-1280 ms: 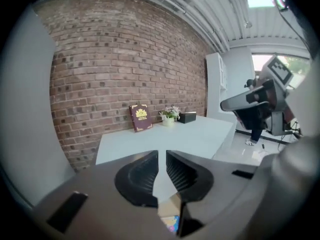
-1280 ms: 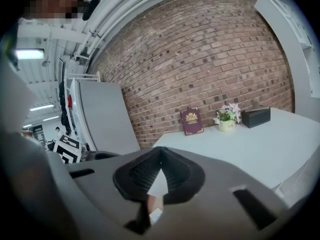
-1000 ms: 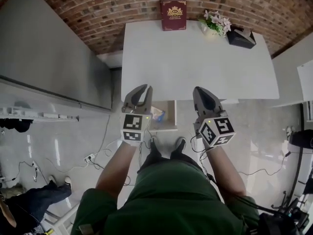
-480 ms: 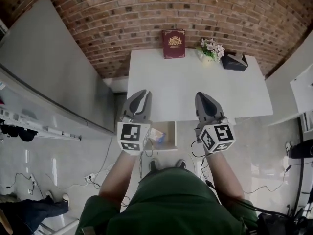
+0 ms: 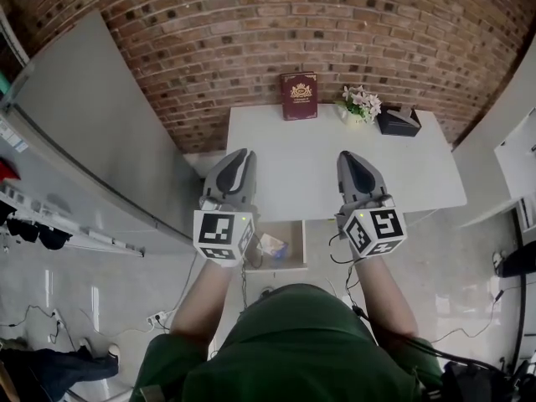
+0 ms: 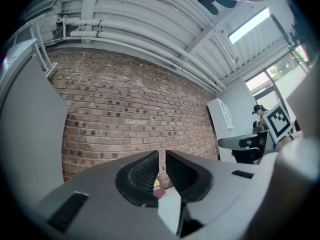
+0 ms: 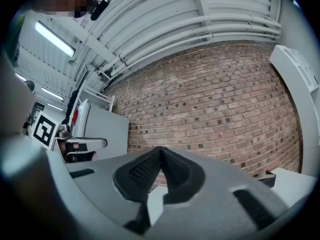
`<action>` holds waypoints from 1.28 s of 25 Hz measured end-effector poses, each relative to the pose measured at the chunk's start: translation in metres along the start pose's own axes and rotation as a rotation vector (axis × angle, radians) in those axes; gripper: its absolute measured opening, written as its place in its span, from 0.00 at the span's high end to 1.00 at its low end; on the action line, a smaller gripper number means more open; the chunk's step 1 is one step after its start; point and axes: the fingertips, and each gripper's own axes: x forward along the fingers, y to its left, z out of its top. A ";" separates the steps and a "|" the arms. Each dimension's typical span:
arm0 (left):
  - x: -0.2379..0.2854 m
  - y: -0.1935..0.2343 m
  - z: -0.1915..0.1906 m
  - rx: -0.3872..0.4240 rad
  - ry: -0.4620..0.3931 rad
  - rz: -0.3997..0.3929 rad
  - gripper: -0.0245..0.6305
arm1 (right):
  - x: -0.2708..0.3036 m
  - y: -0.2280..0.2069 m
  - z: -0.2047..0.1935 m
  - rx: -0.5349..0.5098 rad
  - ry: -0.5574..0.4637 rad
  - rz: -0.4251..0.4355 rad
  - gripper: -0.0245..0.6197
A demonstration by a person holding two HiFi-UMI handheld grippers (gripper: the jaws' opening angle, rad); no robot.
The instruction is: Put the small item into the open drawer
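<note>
Blue-white small item (image 5: 273,245) lies in the open drawer (image 5: 295,239) under the table's (image 5: 335,153) near edge, below and nearer the barely parted, empty left gripper (image 5: 237,154) than the closed right gripper (image 5: 351,157).

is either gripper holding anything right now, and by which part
Nothing is held. The left gripper has its jaws slightly apart with nothing between them; the right gripper has its jaws shut tip to tip, empty.
</note>
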 end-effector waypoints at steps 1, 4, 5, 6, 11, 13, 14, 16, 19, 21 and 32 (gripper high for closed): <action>0.000 0.000 0.004 0.003 -0.010 0.001 0.90 | 0.000 -0.001 0.002 -0.002 -0.005 -0.002 0.96; -0.001 0.001 0.008 0.005 -0.022 0.003 0.90 | -0.002 -0.002 0.008 -0.004 -0.021 -0.002 0.96; -0.001 0.000 0.006 0.002 -0.020 0.004 0.90 | -0.003 -0.002 0.009 -0.006 -0.026 -0.001 0.96; -0.002 0.000 0.004 -0.003 -0.017 0.006 0.90 | -0.004 -0.002 0.009 -0.009 -0.030 0.000 0.96; -0.007 -0.001 -0.003 -0.028 -0.013 0.004 0.91 | -0.005 -0.001 0.006 -0.028 -0.016 -0.006 0.96; -0.008 0.000 -0.003 -0.032 -0.016 0.002 0.91 | -0.004 0.001 0.004 -0.028 -0.006 -0.005 0.96; -0.009 0.001 -0.003 -0.034 -0.016 0.003 0.91 | -0.003 0.003 0.003 -0.029 -0.001 -0.003 0.96; -0.011 0.004 -0.004 -0.040 -0.015 0.005 0.91 | -0.002 0.006 0.001 -0.033 0.007 0.002 0.96; -0.013 0.006 -0.005 -0.049 -0.014 0.009 0.91 | 0.000 0.010 -0.002 -0.037 0.016 0.011 0.96; -0.013 0.007 -0.005 -0.056 -0.016 0.009 0.91 | 0.001 0.012 -0.002 -0.041 0.019 0.014 0.96; -0.014 0.006 -0.006 -0.068 -0.023 -0.008 0.91 | 0.002 0.019 -0.003 -0.086 0.032 0.012 0.96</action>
